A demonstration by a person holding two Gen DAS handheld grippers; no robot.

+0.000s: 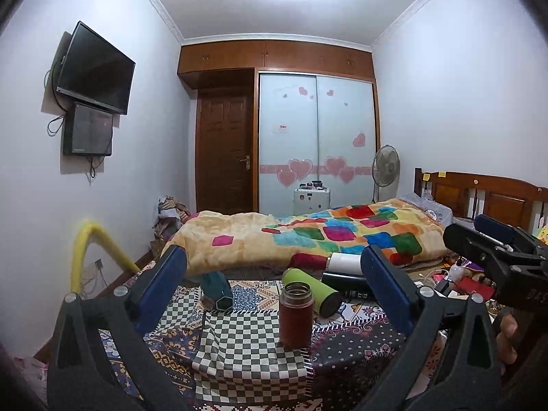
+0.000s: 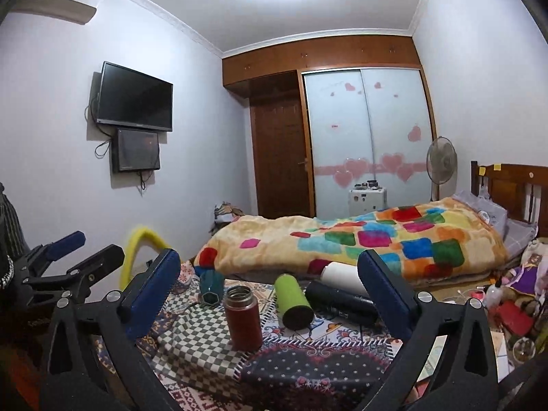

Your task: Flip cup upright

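A brown-red cup [image 1: 296,315] stands upright with its mouth open on the patterned cloth [image 1: 239,352]; it also shows in the right wrist view [image 2: 242,318]. Behind it lie a green cup [image 1: 313,291] [image 2: 293,301], a black cup [image 1: 346,284] [image 2: 340,303], a white cup [image 1: 344,262] [image 2: 342,275] and a teal cup [image 1: 216,289] [image 2: 211,286], all on their sides. My left gripper [image 1: 274,294] is open and empty, raised just in front of the brown-red cup. My right gripper [image 2: 270,294] is open and empty beside it, and shows at the right edge of the left wrist view [image 1: 493,239].
A bed with a colourful blanket [image 1: 308,236] lies behind the cloth. Clutter sits at the right [image 2: 513,311]. A yellow tube [image 1: 92,250] arches at the left. A door, a wardrobe, a fan and wall screens stand further back.
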